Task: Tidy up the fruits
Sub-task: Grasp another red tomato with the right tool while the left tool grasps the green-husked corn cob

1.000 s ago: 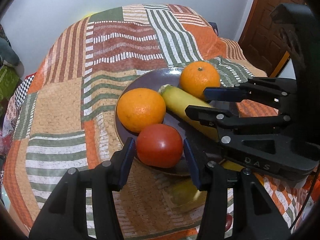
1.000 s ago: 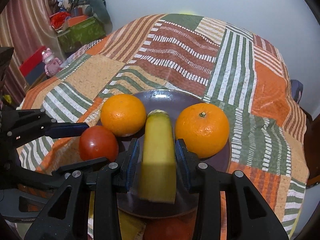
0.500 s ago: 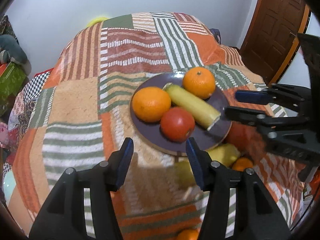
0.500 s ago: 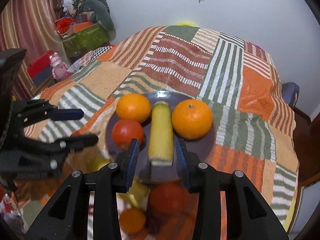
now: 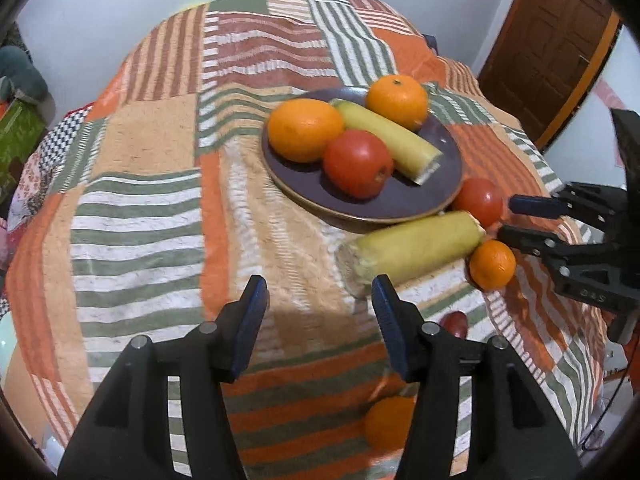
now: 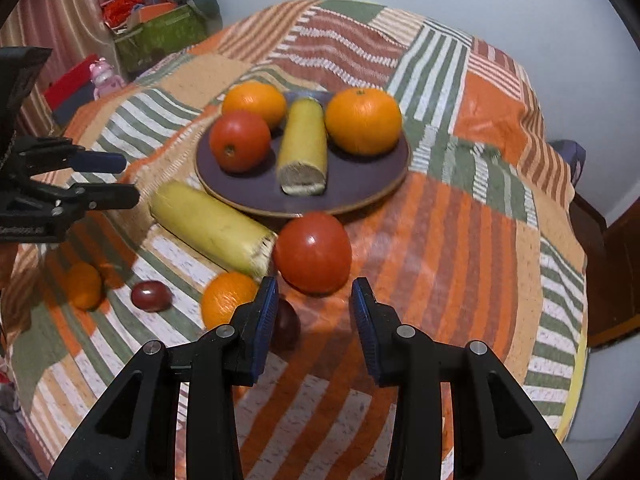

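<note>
A dark purple plate holds two oranges, a red tomato and a yellow corn piece. On the cloth in front of the plate lie a second corn piece, a red tomato, small oranges and dark red plums. My left gripper is open and empty, near the loose corn. My right gripper is open and empty, just short of the loose tomato.
The round table wears a striped patchwork cloth. A brown door stands at the right. A green box and a pink toy sit beyond the table's left. Another small orange lies near the front edge.
Both grippers let go of the tomato and corn on the plate and drew back and up; more loose fruit has come into view.
</note>
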A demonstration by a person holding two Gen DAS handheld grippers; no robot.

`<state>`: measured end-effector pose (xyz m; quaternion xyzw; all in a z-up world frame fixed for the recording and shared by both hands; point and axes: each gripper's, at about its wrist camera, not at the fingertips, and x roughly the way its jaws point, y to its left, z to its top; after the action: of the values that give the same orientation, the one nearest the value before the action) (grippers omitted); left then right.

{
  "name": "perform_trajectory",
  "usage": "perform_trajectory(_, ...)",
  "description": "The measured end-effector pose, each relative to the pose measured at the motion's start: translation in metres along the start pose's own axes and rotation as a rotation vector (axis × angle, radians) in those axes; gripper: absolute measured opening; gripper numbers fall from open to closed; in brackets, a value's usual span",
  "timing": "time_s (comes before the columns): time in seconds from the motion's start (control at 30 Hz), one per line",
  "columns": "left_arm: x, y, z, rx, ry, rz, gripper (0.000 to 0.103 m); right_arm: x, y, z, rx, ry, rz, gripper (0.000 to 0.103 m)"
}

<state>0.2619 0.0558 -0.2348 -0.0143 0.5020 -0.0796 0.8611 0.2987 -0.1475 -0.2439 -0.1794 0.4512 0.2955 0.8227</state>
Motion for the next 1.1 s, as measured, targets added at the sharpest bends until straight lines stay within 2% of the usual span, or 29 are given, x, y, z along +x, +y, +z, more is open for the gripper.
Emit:
perform_trajectory(0.2,0.006,-0.018,0.002,0.047,-0.003,-0.043,0.052,0.008,-0.007,0.006,0.021,0.012,0.052,0.035)
perform_trajectory(0.33,0.016,-0.027,0.004,0.071,0.014,-0.069,0.05,0.01,-0.002,0.005,0.003,0.016,0.047,0.035)
perform_trajectory(0.57,0.025,-0.033,0.006,0.078,0.027,-0.064,0.048,0.011,-0.001,0.009,-0.016,0.043,0.047,0.037)
perform_trajectory(0.83,0.006,-0.029,-0.004,0.067,0.005,-0.062,0.048,0.008,0.009,0.009,-0.003,0.025,0.021,0.038)
perform_trajectory(0.97,-0.013,-0.028,-0.019,0.065,-0.009,-0.094,0.045,0.006,0.013,0.01,0.015,0.011,0.023,0.039)
perform_trajectory(1.1,-0.021,-0.031,-0.026,0.097,-0.021,-0.03,0.043,0.007,0.01,0.01,0.043,0.013,0.034,0.043)
